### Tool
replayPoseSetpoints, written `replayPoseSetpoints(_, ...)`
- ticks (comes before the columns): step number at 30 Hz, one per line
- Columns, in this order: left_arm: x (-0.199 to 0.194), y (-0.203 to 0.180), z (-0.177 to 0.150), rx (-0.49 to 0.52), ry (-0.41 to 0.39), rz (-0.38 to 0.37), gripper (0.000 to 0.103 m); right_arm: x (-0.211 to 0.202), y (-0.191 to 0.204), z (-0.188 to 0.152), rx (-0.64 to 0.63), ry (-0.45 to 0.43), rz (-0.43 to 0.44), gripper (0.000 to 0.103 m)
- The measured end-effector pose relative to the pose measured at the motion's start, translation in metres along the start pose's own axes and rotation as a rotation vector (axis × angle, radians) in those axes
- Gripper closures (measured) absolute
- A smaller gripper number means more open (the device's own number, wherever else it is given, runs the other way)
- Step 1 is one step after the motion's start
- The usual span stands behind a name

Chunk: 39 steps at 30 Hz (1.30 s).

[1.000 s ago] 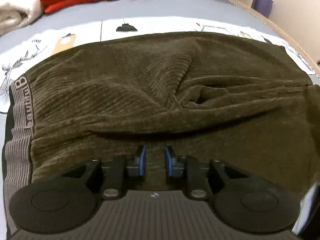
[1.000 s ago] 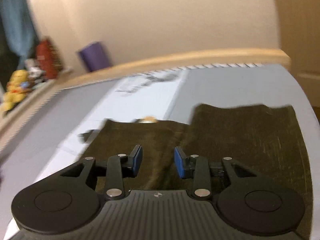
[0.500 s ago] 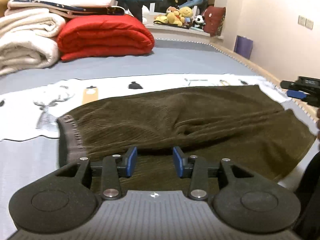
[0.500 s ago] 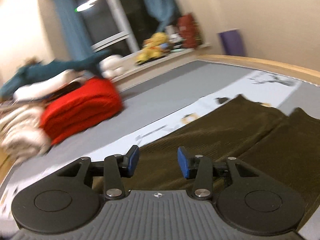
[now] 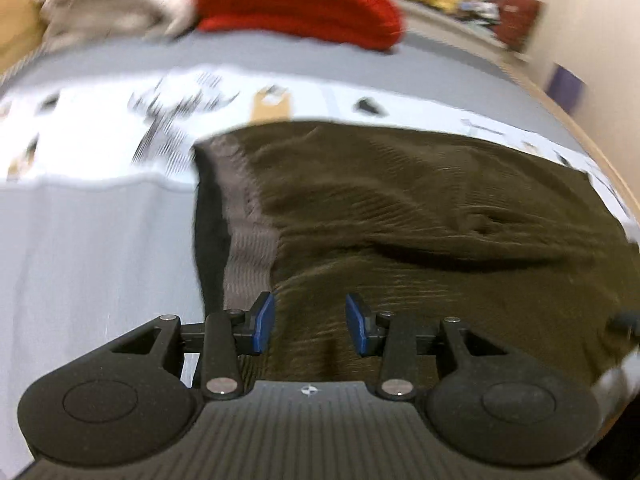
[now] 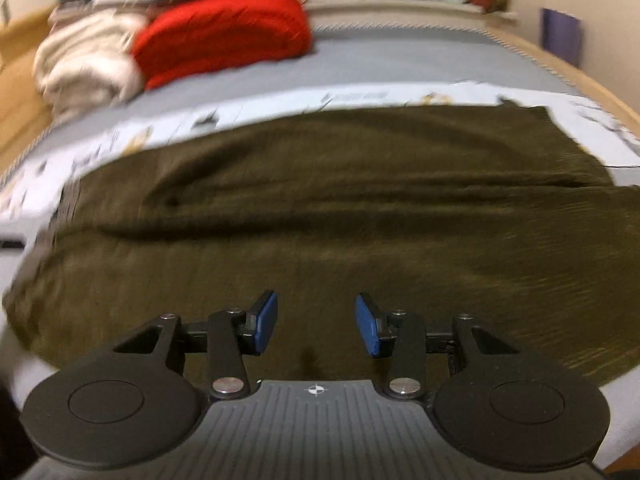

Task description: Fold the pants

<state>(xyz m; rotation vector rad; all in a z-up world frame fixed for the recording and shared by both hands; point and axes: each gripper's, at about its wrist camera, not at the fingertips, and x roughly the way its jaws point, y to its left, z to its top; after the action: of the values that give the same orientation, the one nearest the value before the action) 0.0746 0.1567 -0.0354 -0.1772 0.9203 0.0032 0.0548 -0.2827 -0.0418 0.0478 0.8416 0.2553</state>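
Now pants (image 5: 420, 220) lie spread flat across near half of bed (image 5: 100, 260), waistband (image 5: 244, 220) toward its left side. Left gripper (image 5: 310, 326) over waistband end, jaws released, just been opening, nothing gripped. Right gripper (image 6: 316, 326) above pants' near edge, jaws parted, empty. Red blanket (image 6: 224, 32) at far edge.

Olive-brown ribbed pants (image 5: 420, 216) | folded lengthwise, one half laid over the other, lying flat across a grey bed | grey elastic waistband (image 5: 244, 220) at the left end, leg ends to the right | soft creases across the upper layer
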Motion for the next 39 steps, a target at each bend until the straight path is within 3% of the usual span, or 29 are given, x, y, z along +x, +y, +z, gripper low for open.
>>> replayPoseSetpoints(4,0.012,0.014,0.003,-0.087,0.044,0.084,0.029,0.017,0.025,-0.009,-0.106,0.088,0.071,0.051)
replayPoseSetpoints(5,0.016,0.016,0.003,-0.095,0.060,0.112,0.026,0.020,0.032,-0.012,-0.138,0.110,0.090,0.047)
replayPoseSetpoints(8,0.027,0.021,0.004,-0.106,0.122,0.151,0.023,0.027,0.051,-0.019,-0.254,0.158,0.100,0.040)
replayPoseSetpoints(10,0.034,0.022,0.003,-0.112,0.160,0.169,0.022,0.026,0.056,-0.023,-0.304,0.141,0.082,0.039)
replayPoseSetpoints(18,0.054,0.018,0.000,-0.074,0.246,0.172,0.022,0.023,0.051,-0.023,-0.297,0.138,0.108,0.037)
replayPoseSetpoints(28,0.046,0.022,-0.002,-0.108,0.210,0.179,0.054,0.021,0.048,-0.022,-0.284,0.130,0.179,0.037)
replayPoseSetpoints(34,0.042,0.017,-0.001,-0.077,0.195,0.200,0.060,0.022,0.062,-0.030,-0.371,0.142,0.154,0.034)
replayPoseSetpoints(39,0.040,0.015,-0.001,-0.066,0.187,0.212,0.063,0.021,0.065,-0.032,-0.393,0.137,0.167,0.044)
